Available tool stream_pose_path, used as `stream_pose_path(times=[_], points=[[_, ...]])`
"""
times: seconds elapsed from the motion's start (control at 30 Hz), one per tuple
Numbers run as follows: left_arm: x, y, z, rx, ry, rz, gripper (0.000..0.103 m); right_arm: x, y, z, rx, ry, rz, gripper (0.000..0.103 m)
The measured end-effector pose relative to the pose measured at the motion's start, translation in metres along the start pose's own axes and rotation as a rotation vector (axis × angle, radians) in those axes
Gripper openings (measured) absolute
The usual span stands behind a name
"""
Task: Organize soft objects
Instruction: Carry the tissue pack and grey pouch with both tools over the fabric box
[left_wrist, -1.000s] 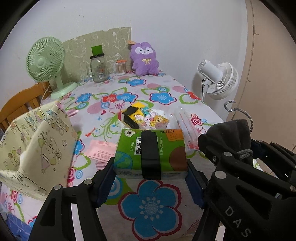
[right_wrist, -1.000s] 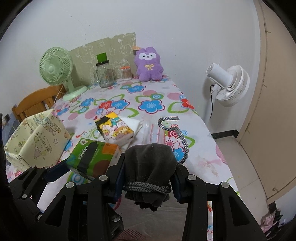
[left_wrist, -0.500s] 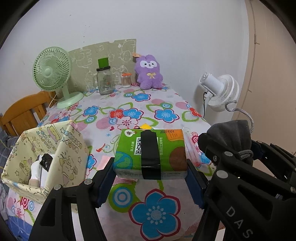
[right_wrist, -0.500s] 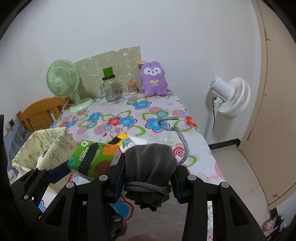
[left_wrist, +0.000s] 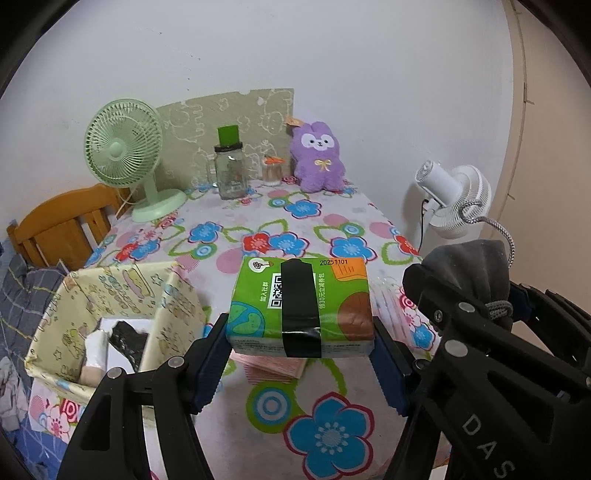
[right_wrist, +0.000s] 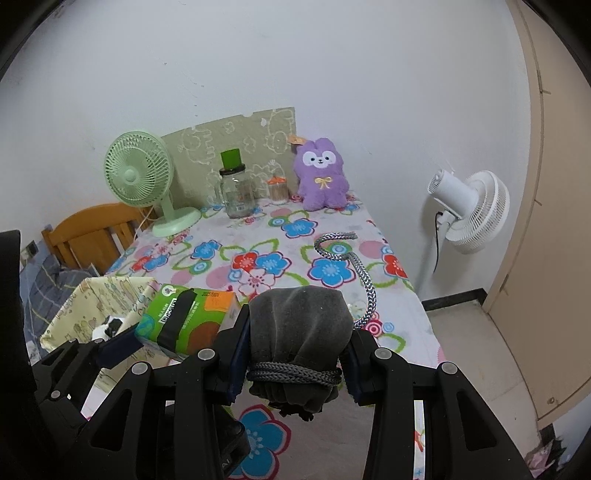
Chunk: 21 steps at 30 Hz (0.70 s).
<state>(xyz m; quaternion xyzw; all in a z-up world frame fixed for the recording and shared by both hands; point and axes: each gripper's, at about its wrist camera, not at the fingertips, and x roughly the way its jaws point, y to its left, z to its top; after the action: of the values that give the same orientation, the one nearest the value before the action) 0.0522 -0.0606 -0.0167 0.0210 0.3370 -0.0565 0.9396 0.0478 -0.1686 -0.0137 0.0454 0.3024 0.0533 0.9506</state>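
My left gripper (left_wrist: 301, 363) is shut on a green tissue pack (left_wrist: 300, 308) with a black band, held above the flowered table. The pack also shows in the right wrist view (right_wrist: 184, 321). My right gripper (right_wrist: 293, 363) is shut on a grey drawstring pouch (right_wrist: 299, 332) with a braided cord (right_wrist: 364, 280), also held above the table; the pouch shows in the left wrist view (left_wrist: 476, 266). A yellow patterned fabric bin (left_wrist: 122, 295) stands at the left with white and black items inside; it also shows in the right wrist view (right_wrist: 99, 299). A purple plush (left_wrist: 318, 157) sits at the back.
A green desk fan (left_wrist: 125, 155), a glass jar (left_wrist: 231, 173) and a small toothpick jar (left_wrist: 272, 171) stand at the back of the table. A pink packet (left_wrist: 273, 365) lies under the tissue pack. A wooden chair (left_wrist: 62, 229) is left, a white fan (right_wrist: 469, 210) right.
Both grippers have risen and pulled back with their loads. The bin's inside has come into view. The yellow snack packet on the table is now hidden behind the tissue pack.
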Motion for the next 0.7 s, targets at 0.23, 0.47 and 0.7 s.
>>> stream_pose_path(times=[0.23, 0.47, 0.7], points=[[-0.005, 0.015, 0.012, -0.009, -0.016, 0.016, 0.073, 0.000, 0.016, 0.014, -0.016, -0.003, 0.006, 0.046], [-0.010, 0.035, 0.020, -0.020, -0.032, 0.035, 0.073, 0.003, 0.035, 0.025, -0.033, 0.002, 0.018, 0.046], [-0.012, 0.055, 0.024, -0.028, -0.039, 0.049, 0.073, 0.008, 0.057, 0.032, -0.063, 0.008, 0.039, 0.046]])
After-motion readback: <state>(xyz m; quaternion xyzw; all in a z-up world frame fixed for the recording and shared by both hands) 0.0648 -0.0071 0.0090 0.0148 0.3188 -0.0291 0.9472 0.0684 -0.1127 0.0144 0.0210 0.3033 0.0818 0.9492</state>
